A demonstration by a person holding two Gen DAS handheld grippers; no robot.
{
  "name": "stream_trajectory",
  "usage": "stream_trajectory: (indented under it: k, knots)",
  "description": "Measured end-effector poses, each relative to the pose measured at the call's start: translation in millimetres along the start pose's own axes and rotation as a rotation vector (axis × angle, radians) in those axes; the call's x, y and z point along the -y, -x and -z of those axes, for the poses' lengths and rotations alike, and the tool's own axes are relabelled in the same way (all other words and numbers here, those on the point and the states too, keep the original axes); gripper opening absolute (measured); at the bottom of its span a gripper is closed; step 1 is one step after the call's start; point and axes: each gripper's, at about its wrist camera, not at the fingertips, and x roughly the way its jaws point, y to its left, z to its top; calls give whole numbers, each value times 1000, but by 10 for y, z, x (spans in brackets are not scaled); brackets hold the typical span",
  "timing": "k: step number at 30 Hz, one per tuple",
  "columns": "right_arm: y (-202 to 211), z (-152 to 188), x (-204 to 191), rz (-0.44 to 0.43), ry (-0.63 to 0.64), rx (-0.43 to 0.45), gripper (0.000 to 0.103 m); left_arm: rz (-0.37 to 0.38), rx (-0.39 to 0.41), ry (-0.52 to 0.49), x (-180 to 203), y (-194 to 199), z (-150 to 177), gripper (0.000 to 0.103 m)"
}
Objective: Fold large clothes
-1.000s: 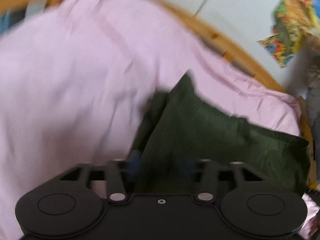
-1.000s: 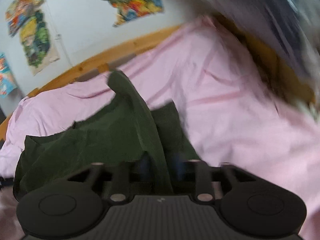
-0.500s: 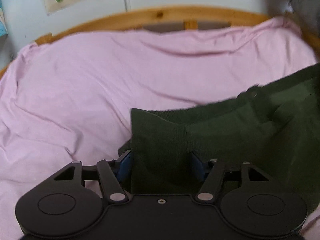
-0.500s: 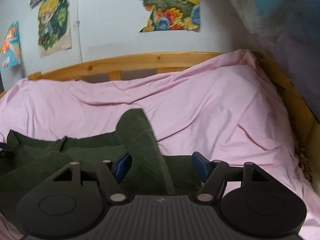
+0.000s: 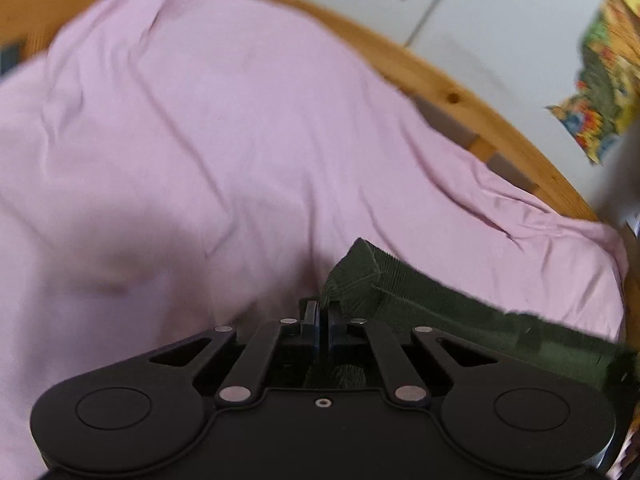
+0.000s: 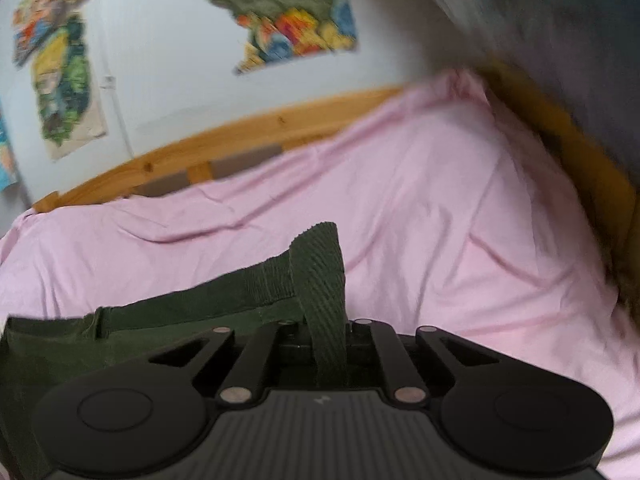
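Observation:
A dark green corduroy garment (image 5: 460, 320) hangs stretched between my two grippers above a bed with a pink sheet (image 5: 240, 140). My left gripper (image 5: 324, 316) is shut on one corner of the garment, which bunches above the jaws and runs off to the right. In the right wrist view my right gripper (image 6: 326, 332) is shut on another corner of the garment (image 6: 200, 312); a strip of cloth passes between the jaws and the rest runs off to the left. Both views are blurred.
A wooden bed frame (image 6: 200, 148) runs along the far edge of the pink sheet (image 6: 440, 220) and down its right side (image 6: 592, 168). Colourful posters (image 6: 280, 12) hang on the white wall behind the bed.
Both grippers have closed from open onto the garment's corners. The garment has been lifted and pulled taut between them, and both views have swung.

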Motion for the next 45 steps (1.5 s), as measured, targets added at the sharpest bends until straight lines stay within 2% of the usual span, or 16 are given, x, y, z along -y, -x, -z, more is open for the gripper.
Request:
stream_trajectory:
  k: [4, 5, 7, 9, 10, 11, 12, 13, 15, 18, 24, 31, 37, 40, 42, 45]
  knots:
    - [-234, 33, 125, 25, -39, -66, 10, -39, -43, -19, 3, -181, 19, 5]
    - [-226, 32, 127, 27, -37, -61, 17, -45, -46, -33, 13, -171, 18, 7]
    - [-143, 25, 115, 31, -23, -32, 32, -72, -35, -73, 68, -119, 31, 27]
    - [-19, 41, 82, 28, 4, 5, 76, -90, -18, -101, 107, -32, 55, 39]
    - [45, 47, 70, 25, 16, 24, 83, -93, -10, -105, 120, 20, 71, 51]
    - [115, 65, 49, 20, 38, 45, 90, -89, -4, -110, 141, 59, 89, 59]
    - [172, 76, 20, 19, 62, 57, 93, -90, 7, -119, 171, 104, 112, 74]
    - [234, 83, -19, 25, 90, 65, 94, -97, 23, -128, 201, 154, 137, 83]
    - [371, 132, -141, 43, 161, 95, 103, -107, 50, -145, 255, 259, 225, 89]
    - [600, 237, -429, 53, 292, 161, 103, -124, 50, -145, 355, 370, 365, 100]
    - [832, 538, -1047, 55, 400, 238, 103, -141, 65, -125, 586, 581, 697, 102]
    - [489, 762, -1553, -20, 405, 185, 103, -151, 15, -193, 746, 574, 864, 102]
    - [156, 831, -1833, 29, 492, 204, 103, -161, -10, -189, 681, 457, 854, 102]
    - [6, 927, -1879, 87, 529, 214, 103, -156, -11, -189, 582, 413, 853, 102]
    - [-112, 1039, -1874, 116, 558, 201, 103, -138, -6, -183, 491, 418, 865, 102]
    - [-214, 1272, -1866, 124, 591, 243, 103, -79, 17, -150, 283, 481, 916, 102]
